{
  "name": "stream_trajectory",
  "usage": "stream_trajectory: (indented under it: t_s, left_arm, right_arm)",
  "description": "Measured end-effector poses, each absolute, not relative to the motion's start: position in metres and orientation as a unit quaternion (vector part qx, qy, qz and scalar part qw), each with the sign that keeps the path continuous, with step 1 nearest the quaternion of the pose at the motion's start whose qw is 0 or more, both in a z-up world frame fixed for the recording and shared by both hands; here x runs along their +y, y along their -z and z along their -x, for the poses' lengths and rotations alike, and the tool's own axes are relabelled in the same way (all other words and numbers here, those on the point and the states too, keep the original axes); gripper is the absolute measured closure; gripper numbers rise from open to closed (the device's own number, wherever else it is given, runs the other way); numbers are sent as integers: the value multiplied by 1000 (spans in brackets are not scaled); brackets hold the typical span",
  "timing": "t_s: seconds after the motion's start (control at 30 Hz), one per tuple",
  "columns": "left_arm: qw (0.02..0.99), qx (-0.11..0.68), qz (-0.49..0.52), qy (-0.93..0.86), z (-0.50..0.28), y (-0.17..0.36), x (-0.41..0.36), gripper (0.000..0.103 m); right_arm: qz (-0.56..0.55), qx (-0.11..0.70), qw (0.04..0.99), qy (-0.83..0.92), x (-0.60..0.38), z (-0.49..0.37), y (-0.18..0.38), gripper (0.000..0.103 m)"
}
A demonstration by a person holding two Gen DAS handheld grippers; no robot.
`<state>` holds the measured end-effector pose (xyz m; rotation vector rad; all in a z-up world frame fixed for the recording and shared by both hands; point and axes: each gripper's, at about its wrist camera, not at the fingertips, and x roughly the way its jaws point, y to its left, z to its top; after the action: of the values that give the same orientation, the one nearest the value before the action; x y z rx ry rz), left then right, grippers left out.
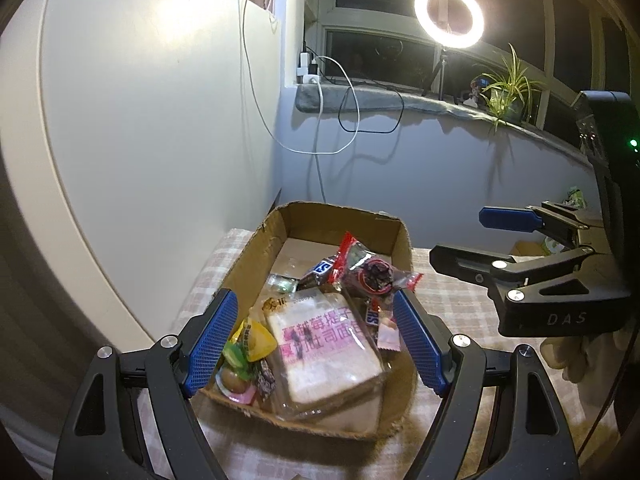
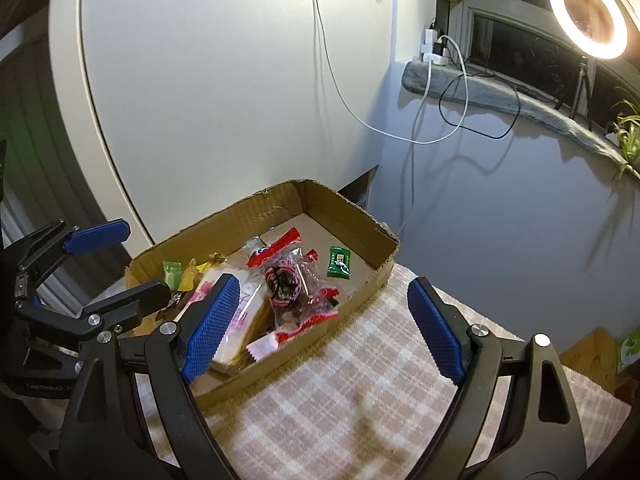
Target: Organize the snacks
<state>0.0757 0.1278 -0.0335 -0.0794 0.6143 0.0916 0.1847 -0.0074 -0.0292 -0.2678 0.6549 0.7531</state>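
Snacks [image 1: 320, 344] fill the cardboard box [image 2: 384, 276]; both tongs, left [image 1: 316, 344] and right [image 2: 320, 332], hang spread and empty.

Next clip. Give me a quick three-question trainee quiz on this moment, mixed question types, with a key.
1. True or false: the left gripper is clamped on the clear-wrapped toast packet with pink lettering.
2. What holds the snacks?
3. The small green sachet lies: A) on the checked tablecloth, B) inside the box, C) between the right gripper's fingers.

Key: 1 false, both grippers open and empty; 2 the shallow brown cardboard box; 3 B.
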Motion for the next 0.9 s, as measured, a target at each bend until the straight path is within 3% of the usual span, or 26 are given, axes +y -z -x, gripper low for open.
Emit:
stream_trajectory:
  t_s: [0.27,0.4,0.9]
  left_arm:
    - [955,288,36,-57,-49,25,112,23]
    - [957,282,31,-63,-37,21,106,23]
    - [960,271,27,-68,-17,12,94,21]
  right_arm:
    - [120,295,884,-342,-28,-148,26,14]
    - [111,281,894,-330,-41,-132,21,0]
    - [103,271,909,-299,-66,-102,15,0]
